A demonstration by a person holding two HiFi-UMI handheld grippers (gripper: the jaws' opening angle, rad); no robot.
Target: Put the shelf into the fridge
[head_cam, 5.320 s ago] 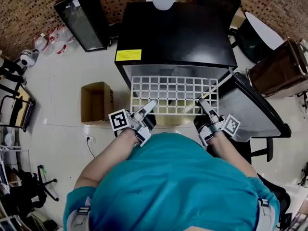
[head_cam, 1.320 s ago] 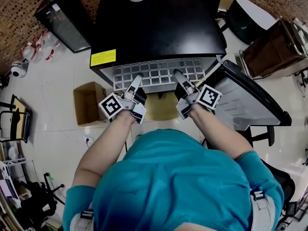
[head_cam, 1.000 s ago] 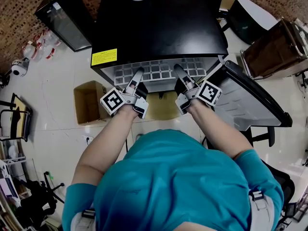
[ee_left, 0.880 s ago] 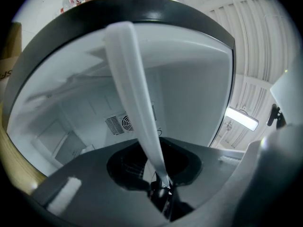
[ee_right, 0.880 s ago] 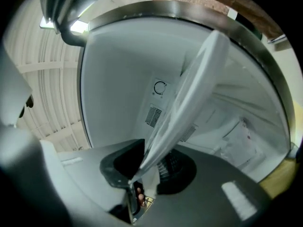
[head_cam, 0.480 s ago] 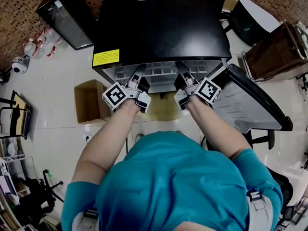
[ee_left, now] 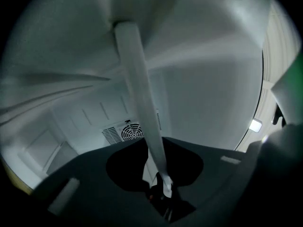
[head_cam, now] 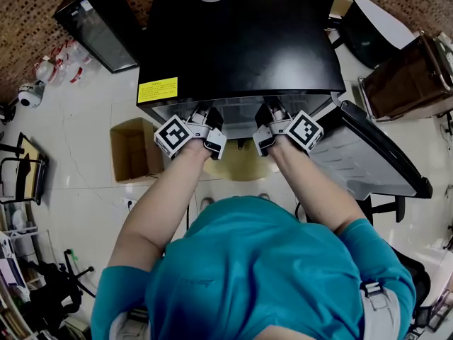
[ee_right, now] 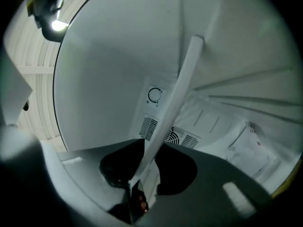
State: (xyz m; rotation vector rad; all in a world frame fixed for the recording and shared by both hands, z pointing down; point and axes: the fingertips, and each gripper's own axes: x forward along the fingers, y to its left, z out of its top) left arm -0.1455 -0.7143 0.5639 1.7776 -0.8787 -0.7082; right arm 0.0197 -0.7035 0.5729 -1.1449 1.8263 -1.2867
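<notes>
The white wire shelf shows edge-on as a pale bar (ee_left: 137,79) running away from my left gripper (ee_left: 161,193), which is shut on its near edge. My right gripper (ee_right: 139,190) is shut on the same shelf (ee_right: 177,89). Both gripper views look into the white fridge interior. In the head view the black fridge (head_cam: 241,41) hides the shelf under its top. My left gripper (head_cam: 205,115) and right gripper (head_cam: 272,112) sit at the fridge's front opening, fingertips tucked under the top edge.
The fridge door (head_cam: 368,154) stands open at the right. A cardboard box (head_cam: 134,151) lies on the floor at the left, with a dark glass-door cabinet (head_cam: 99,20) behind it. A fan vent (ee_left: 129,132) and a dial (ee_right: 155,95) mark the fridge's back wall.
Both grippers have pushed forward with the shelf. The white grid, earlier out in front of the fridge, has slid inside and no longer shows from above.
</notes>
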